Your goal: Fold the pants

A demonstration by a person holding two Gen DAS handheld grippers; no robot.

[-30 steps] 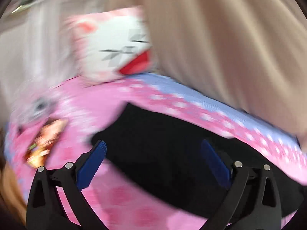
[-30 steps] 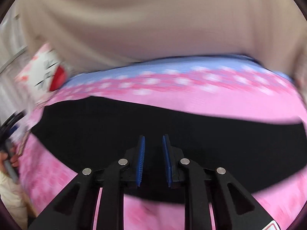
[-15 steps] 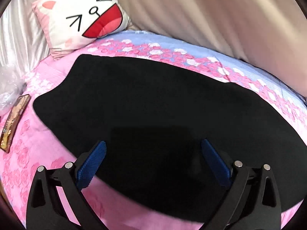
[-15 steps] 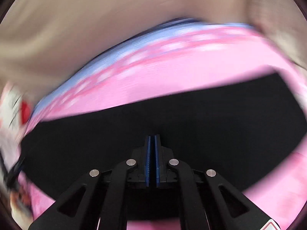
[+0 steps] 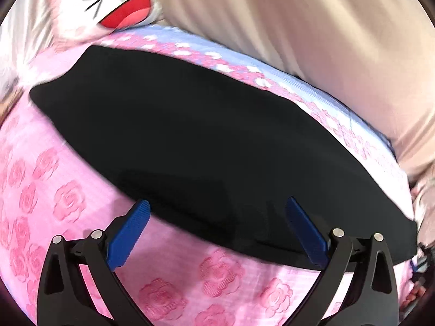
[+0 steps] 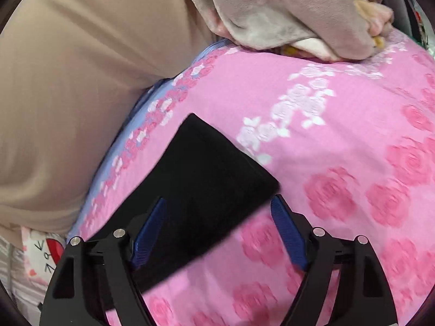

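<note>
Black pants (image 5: 195,135) lying flat and smooth on a pink rose-print bedspread (image 5: 68,198), stretched as one long dark band from near the cartoon-face pillow (image 5: 119,2) across toward the right side of the left wrist view. In the right wrist view only one squared end of the same garment (image 6: 206,179) seen, its corner pointing toward a patch of white printed flowers, its far edge running alongside the blue border strip of the spread (image 6: 127,135). Left gripper (image 5: 217,231) poised over the near long edge of the cloth, blue pads (image 5: 127,236) spread wide, nothing between them; contact with the fabric not clear. Right gripper (image 6: 220,233) likewise spread wide, straddling the near corner of that end, one pad (image 6: 148,233) over black cloth, the other (image 6: 289,233) over pink bedding, nothing pinched. Beige curtain (image 5: 312,35) hanging just behind the bed along its far side. Heap of beige and cream fabric (image 6: 285,13) resting on the spread at the far end, well apart from the pants. Some motion blur at the edges of both views.
</note>
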